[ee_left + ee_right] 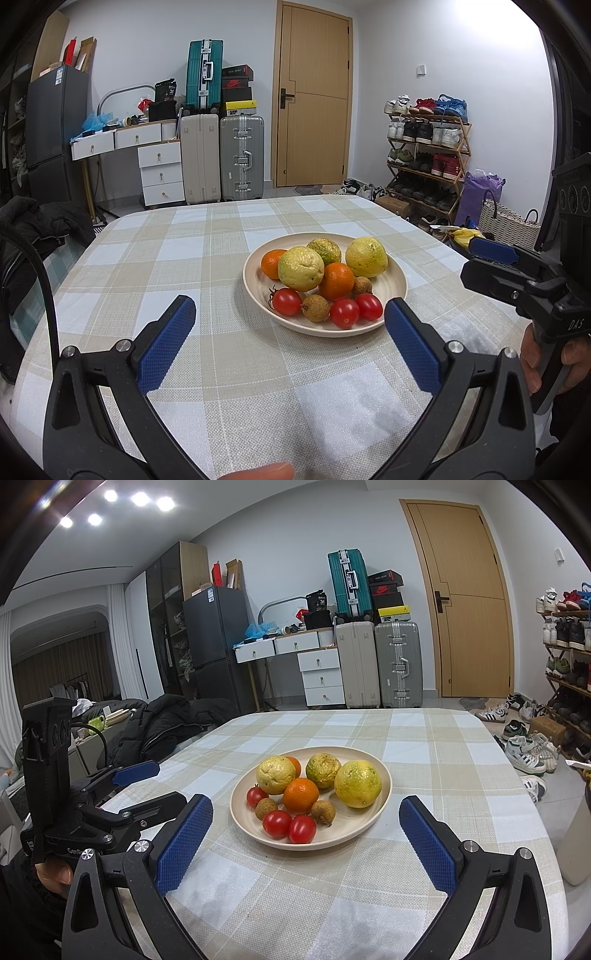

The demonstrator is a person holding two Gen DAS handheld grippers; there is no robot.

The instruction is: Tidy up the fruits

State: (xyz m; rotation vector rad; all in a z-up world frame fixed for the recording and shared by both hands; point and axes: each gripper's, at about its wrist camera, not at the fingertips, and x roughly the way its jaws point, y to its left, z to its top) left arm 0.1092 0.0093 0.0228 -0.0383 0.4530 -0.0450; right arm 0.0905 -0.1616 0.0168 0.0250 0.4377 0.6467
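A cream plate (392, 295) (371, 821) sits mid-table and holds all the fruit. On it are three yellow-green round fruits (301, 268) (357, 783), two oranges (336, 280) (301, 795), three cherry tomatoes (344, 313) (277, 823) and two brown longans (316, 307) (323, 812). My left gripper (290, 304) (162, 785) hovers open just short of the plate's near rim, empty. My right gripper (306, 803) (476, 263) is open too, level with the plate's near side, and touches nothing.
A checked tablecloth (229, 387) covers the table. A black jacket (159, 727) lies on a seat off the left edge. Beyond the far edge stand suitcases (242, 157), a drawer unit and a door. A shoe rack (428, 155) stands to the right.
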